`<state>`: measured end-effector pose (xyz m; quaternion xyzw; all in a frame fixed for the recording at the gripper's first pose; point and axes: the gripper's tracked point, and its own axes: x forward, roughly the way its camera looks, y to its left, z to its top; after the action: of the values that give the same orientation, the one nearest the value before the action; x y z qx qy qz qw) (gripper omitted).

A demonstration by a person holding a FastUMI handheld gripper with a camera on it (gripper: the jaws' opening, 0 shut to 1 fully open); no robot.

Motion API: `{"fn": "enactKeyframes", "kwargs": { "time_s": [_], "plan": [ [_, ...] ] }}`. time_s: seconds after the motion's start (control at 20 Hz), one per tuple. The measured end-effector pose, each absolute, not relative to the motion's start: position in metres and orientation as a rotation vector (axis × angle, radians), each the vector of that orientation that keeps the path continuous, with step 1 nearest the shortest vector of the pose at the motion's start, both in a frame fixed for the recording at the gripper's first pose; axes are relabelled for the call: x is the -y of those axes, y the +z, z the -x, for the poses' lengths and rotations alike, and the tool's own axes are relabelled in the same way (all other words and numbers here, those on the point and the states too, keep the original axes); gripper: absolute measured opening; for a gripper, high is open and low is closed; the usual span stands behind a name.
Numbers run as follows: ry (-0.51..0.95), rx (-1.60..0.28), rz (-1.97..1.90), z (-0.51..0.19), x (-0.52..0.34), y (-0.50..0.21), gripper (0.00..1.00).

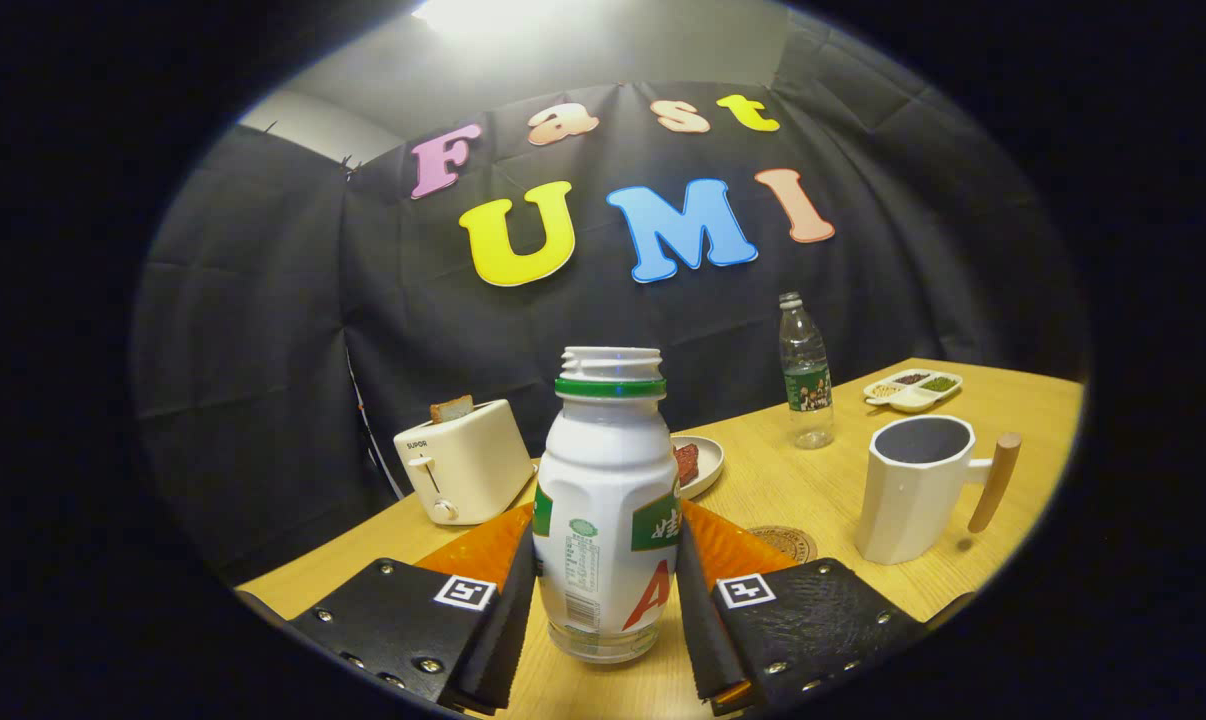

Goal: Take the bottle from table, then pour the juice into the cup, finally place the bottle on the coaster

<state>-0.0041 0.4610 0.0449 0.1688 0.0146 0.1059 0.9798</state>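
The gripper (pixel 608 600) has its jaws pinching the one white bottle (pixel 608 520) between them, both pads against its sides; it stands upright on the bench (pixel 813 480), open mouth up, no cap. Just beyond, right, lies one round coaster (pixel 783 543), then one white cup (pixel 918 487). Further back: one toaster (pixel 463 460), one plate (pixel 701 463), one clear water bottle (pixel 805 370), one snack tray (pixel 913 388).

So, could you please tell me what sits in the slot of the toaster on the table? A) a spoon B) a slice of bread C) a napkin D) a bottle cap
B: a browned slice of bread sticks up from the top slot of the cream toaster, which stands on the table beyond the gripper, whose fingers press on the white bottle between them.
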Motion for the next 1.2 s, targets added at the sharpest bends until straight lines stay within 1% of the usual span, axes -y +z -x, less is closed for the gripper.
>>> {"fn": "enactKeyframes", "kwargs": {
  "time_s": [0.25,0.5,0.85,1.2],
  "plan": [
    [0.225,-0.091,-0.51,0.001,-0.461,0.041,0.66],
    [0.252,-0.107,-0.709,-0.001,-0.457,0.051,0.65],
    [0.279,-0.074,-0.979,-0.007,-0.447,0.066,0.65],
    [0.264,-0.051,-1.132,-0.015,-0.428,0.07,0.65]
  ]
}}
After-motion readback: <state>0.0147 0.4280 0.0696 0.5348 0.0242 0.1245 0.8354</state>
